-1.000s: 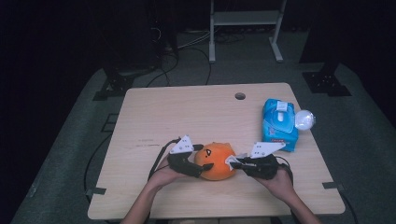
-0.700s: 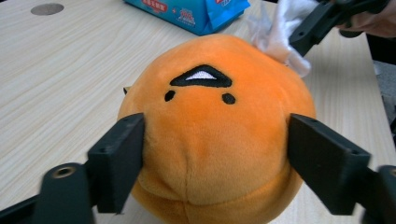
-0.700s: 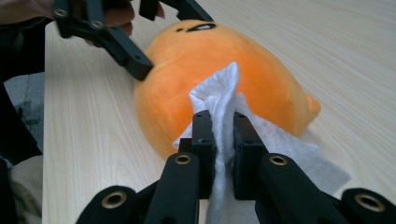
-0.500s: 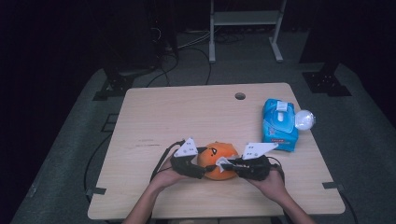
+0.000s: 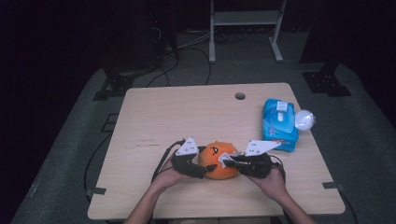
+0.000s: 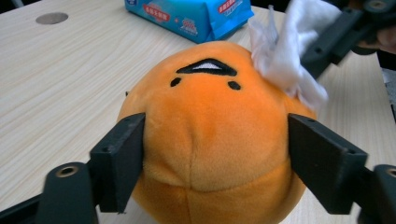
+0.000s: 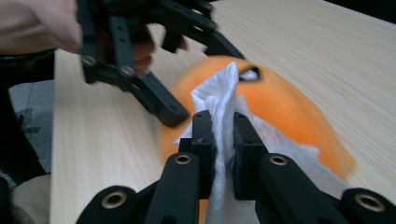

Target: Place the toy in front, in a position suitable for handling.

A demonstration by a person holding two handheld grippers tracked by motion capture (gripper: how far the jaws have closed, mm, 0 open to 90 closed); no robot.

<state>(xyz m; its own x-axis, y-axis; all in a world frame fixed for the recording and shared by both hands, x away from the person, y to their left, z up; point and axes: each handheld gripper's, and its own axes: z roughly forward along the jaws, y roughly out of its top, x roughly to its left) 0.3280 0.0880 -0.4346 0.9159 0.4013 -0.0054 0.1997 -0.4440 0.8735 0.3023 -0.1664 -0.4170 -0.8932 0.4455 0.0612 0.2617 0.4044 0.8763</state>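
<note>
An orange plush toy (image 5: 219,161) with a small black face sits near the table's front edge. My left gripper (image 5: 207,167) grips it from the left. In the left gripper view its jaws (image 6: 217,154) press on both flanks of the plush toy (image 6: 205,121), though they have just been opening a little. My right gripper (image 7: 224,135) is shut on a crumpled white tissue (image 7: 219,98). The tissue (image 6: 285,60) rests against the toy's upper side beside the face. In the high view the right gripper (image 5: 225,162) reaches in from the right.
A blue pack of wipes (image 5: 279,123) lies at the table's right edge, with a white round object (image 5: 304,120) beside it. The wooden table (image 5: 187,116) has a cable hole (image 5: 240,96) near its back edge. A metal stand and cables are on the floor behind.
Both grippers have drawn slightly inward toward the plush toy. The toy stays in place.
</note>
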